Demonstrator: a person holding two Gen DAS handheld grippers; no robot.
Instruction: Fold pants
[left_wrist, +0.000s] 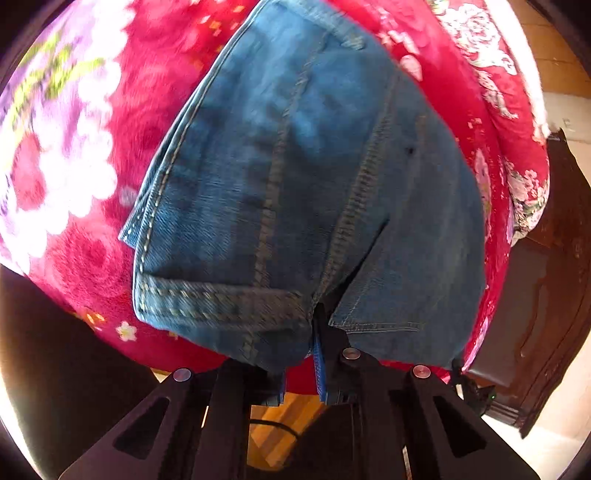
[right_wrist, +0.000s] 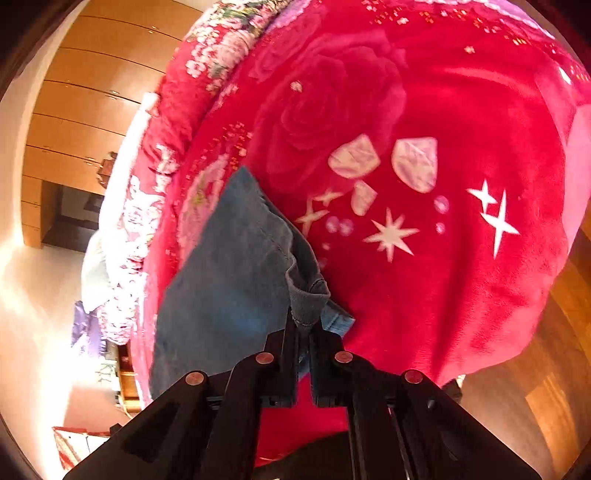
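**Both grippers hold the jeans over the red blanket**

I see the jeans (left_wrist: 295, 192) spread on the blanket (left_wrist: 92, 240), with the near edge lifted to my grippers. In the left view they fill most of the picture, with thick seams and a stitched hem on the left. The left gripper (left_wrist: 314, 332) has its jaws closed tight on the near edge, by the middle seam. One finger is mostly hidden under the cloth. The picture is blurry, so I cannot tell which part of the jeans this is.

In the right view the jeans (right_wrist: 221, 280) run off to the left and get cut off behind the gripper. The right gripper (right_wrist: 303, 325) has its jaws narrow, pinching a bunched corner of denim. The tips are covered by it.

The blanket is fuzzy and red, with roses, white stars and flowers. It hangs over the bed edge. Past it are a wood wall (right_wrist: 92, 74) and a dark wood piece (left_wrist: 546, 295).
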